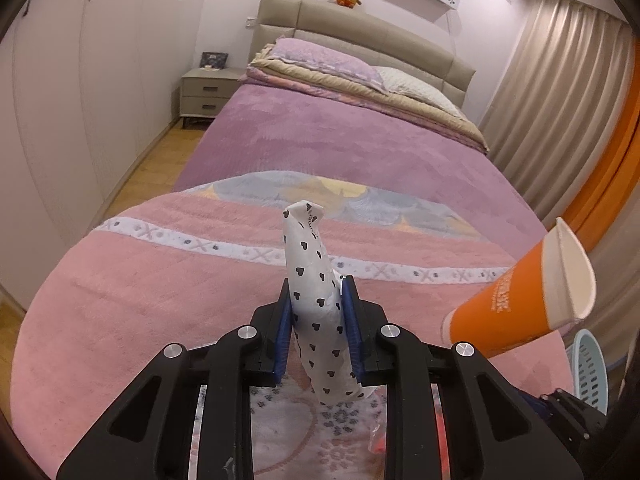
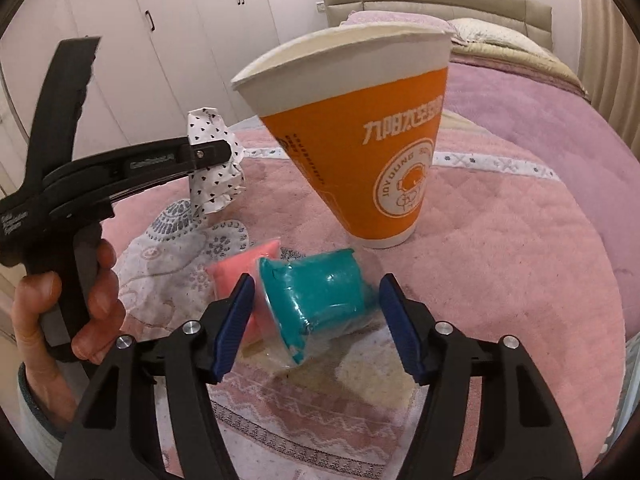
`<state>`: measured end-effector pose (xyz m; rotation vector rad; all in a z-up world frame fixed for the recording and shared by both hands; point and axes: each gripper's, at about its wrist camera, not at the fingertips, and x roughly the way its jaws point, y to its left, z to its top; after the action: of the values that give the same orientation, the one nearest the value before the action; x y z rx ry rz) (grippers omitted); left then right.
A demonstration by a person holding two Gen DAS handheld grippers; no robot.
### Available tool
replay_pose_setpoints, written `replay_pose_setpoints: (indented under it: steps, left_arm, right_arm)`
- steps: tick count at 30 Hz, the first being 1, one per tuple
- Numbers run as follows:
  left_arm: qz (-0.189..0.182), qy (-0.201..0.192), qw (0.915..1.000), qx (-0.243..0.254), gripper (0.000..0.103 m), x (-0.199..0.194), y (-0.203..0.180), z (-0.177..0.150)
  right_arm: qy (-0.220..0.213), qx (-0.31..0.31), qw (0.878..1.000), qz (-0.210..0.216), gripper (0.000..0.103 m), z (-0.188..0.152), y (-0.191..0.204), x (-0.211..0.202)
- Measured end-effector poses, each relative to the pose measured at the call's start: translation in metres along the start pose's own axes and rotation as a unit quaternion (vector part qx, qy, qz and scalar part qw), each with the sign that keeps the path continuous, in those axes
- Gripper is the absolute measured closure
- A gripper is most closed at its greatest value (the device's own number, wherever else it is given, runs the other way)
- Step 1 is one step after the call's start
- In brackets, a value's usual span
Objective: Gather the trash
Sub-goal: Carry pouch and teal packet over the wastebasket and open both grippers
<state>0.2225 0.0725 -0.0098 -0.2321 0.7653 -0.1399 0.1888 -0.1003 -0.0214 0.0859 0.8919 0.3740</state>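
Left gripper [image 1: 316, 320] clamps heart-print wrapper [image 1: 316, 300]. Right gripper [image 2: 316, 328] wide around teal packet [image 2: 320, 300]; closing could catch pink packet [image 2: 240, 268] beside left finger, nudge orange cup [image 2: 360, 140] ahead.

Black claw [image 2: 316, 324], blue pads [image 2: 234, 322], silver screws.

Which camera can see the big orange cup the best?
The right wrist view. There the orange cup stands upright on the pink blanket, filling the middle, with its logo and white rim in plain sight. The left wrist view catches the cup only at its right edge, stretched and tilted by the lens.
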Motion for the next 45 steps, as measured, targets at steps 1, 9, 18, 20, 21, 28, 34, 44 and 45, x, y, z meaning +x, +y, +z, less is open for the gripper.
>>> replay_pose_setpoints:
  steps: [1, 9, 18, 20, 21, 28, 34, 44, 45]
  left_arm:
    - [-0.002, -0.002, 1.0, 0.001, 0.081, -0.001, -0.001, 0.0]
    - [-0.008, -0.008, 0.9999, 0.009, 0.081, -0.004, -0.005, -0.002]
    - [-0.046, -0.005, 0.9989, -0.001, 0.081, -0.053, -0.008, -0.015]
    - [-0.057, -0.005, 0.9984, 0.001, 0.081, -0.063, -0.012, -0.023]
    - [-0.066, -0.004, 0.9978, 0.003, 0.081, -0.07, -0.017, -0.03]
    - [-0.126, 0.012, 0.9914, 0.033, 0.081, -0.088, -0.064, -0.056]
    - [-0.185, 0.034, 0.9787, 0.083, 0.081, -0.089, -0.136, -0.077]
    - [-0.255, 0.08, 0.9501, 0.161, 0.081, -0.068, -0.258, -0.113]
    - [-0.264, 0.085, 0.9459, 0.169, 0.081, -0.065, -0.271, -0.115]
  right_arm:
    - [0.004, 0.01, 1.0, 0.01, 0.042, 0.002, -0.006, 0.002]
    - [-0.001, 0.003, 1.0, 0.019, 0.051, 0.001, -0.007, -0.003]
    - [-0.04, -0.012, 0.999, -0.015, 0.055, -0.026, 0.004, -0.045]
    - [-0.053, -0.01, 0.998, -0.024, 0.055, -0.033, 0.004, -0.059]
    - [-0.06, -0.007, 0.998, -0.03, 0.055, -0.037, 0.003, -0.069]
    - [-0.1, 0.013, 0.991, -0.084, 0.055, -0.057, -0.019, -0.131]
    - [-0.132, 0.042, 0.98, -0.145, 0.055, -0.077, -0.06, -0.187]
    - [-0.156, 0.148, 0.953, -0.214, 0.055, -0.115, -0.157, -0.253]
    - [-0.158, 0.163, 0.949, -0.22, 0.055, -0.118, -0.17, -0.259]
